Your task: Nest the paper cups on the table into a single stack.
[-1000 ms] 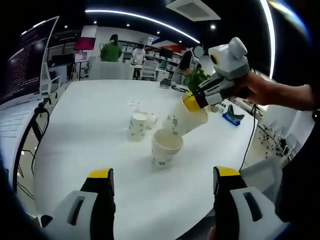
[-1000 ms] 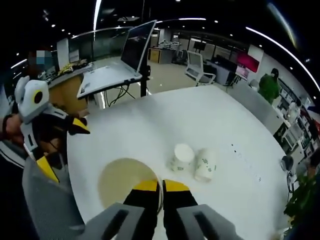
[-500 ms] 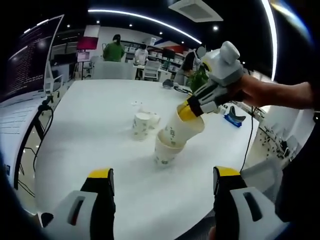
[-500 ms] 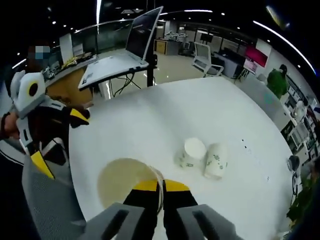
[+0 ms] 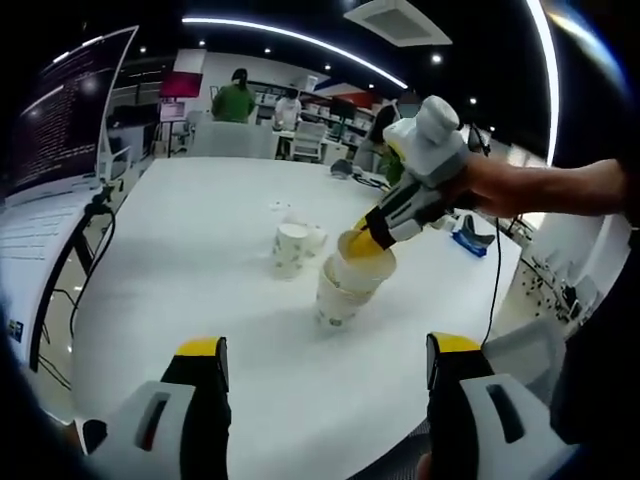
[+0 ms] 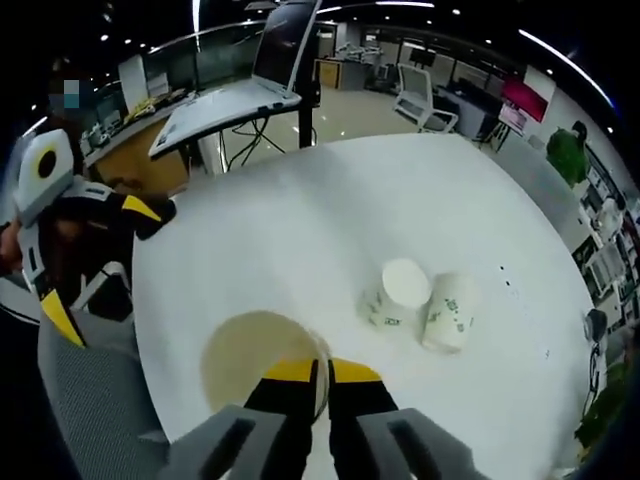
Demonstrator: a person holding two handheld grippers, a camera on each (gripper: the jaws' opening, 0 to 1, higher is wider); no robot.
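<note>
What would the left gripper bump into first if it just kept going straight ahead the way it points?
Probably the nested paper cups on the white table, where the right gripper pinches the upper cup's rim. The left gripper is open; depth is hard to judge, so it might meet the tabletop first.

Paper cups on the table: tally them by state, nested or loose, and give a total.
Nested cups, one held by the right gripper inside another: 2
Loose cups: 2, one standing, one lying on its side behind it
Total: 4
</note>
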